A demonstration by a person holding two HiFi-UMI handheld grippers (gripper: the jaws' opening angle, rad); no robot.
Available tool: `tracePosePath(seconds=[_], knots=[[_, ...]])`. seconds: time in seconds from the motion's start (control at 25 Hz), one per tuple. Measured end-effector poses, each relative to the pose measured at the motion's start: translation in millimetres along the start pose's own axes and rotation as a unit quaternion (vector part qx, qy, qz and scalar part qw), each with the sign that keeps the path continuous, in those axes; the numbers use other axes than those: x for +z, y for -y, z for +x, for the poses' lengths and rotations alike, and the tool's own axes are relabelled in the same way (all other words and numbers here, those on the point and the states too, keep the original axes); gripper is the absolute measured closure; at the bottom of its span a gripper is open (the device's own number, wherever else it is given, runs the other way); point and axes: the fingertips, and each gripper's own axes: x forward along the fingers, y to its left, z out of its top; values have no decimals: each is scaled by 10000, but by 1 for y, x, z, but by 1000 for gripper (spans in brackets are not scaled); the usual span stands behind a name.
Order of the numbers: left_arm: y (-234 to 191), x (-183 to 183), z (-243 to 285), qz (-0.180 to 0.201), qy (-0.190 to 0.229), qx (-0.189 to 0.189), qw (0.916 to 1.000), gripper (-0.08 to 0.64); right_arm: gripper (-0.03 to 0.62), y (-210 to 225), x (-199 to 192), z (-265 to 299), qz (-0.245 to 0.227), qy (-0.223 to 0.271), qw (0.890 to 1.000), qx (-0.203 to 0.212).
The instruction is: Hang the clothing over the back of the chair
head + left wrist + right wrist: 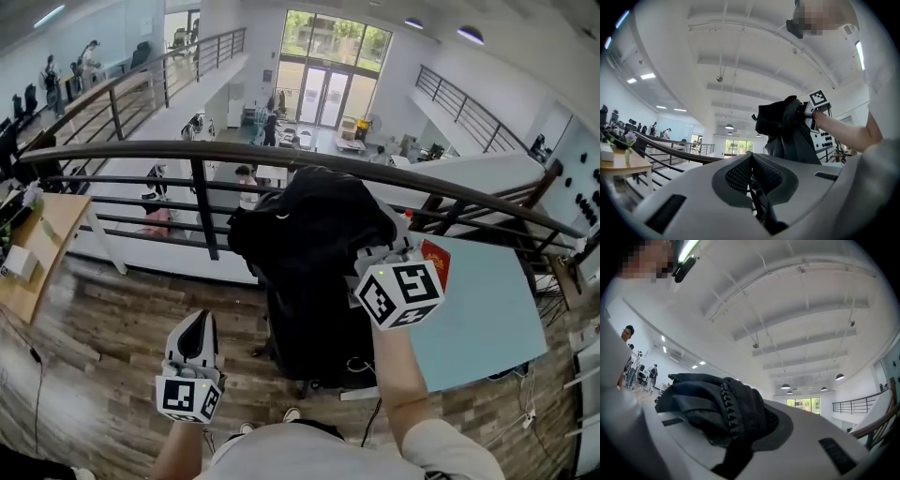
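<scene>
Up by the railing (234, 155), right gripper (380, 251) clamps the jacket (309, 225) mid-carry, left gripper (196, 328) sits closed and empty, so next it probably needs draping over the chair back.

Feed's nice and bright on my end. Most of the light is daylight from the big windows (330, 42) far ahead of the left tool (195, 328) and right tool (377, 255), and they blow out a bit. Ceiling lamps (839, 377) ahead of the right tool show as small hot spots. Heavy fisheye everywhere: the railing (281, 155) bows hard, and both tool views go black in the corners. The black clothing (309, 234) at the right tool is one dark lump, soft up close.
</scene>
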Motion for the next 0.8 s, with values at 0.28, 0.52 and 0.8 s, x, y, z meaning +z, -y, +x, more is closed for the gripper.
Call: tracePosePath(seconds=[0.28, 0.52, 0.8], knots=[[-13, -2, -8, -60, 29, 186, 9998, 538, 534, -14, 4, 36, -95, 71, 9999, 103], [-27, 5, -3, -27, 140, 299, 9995, 538, 534, -28, -2, 66, -6, 69, 9997, 214], [-38, 4, 1, -36, 156, 379, 9992, 538, 532, -45, 4, 107, 284, 138, 9988, 373]])
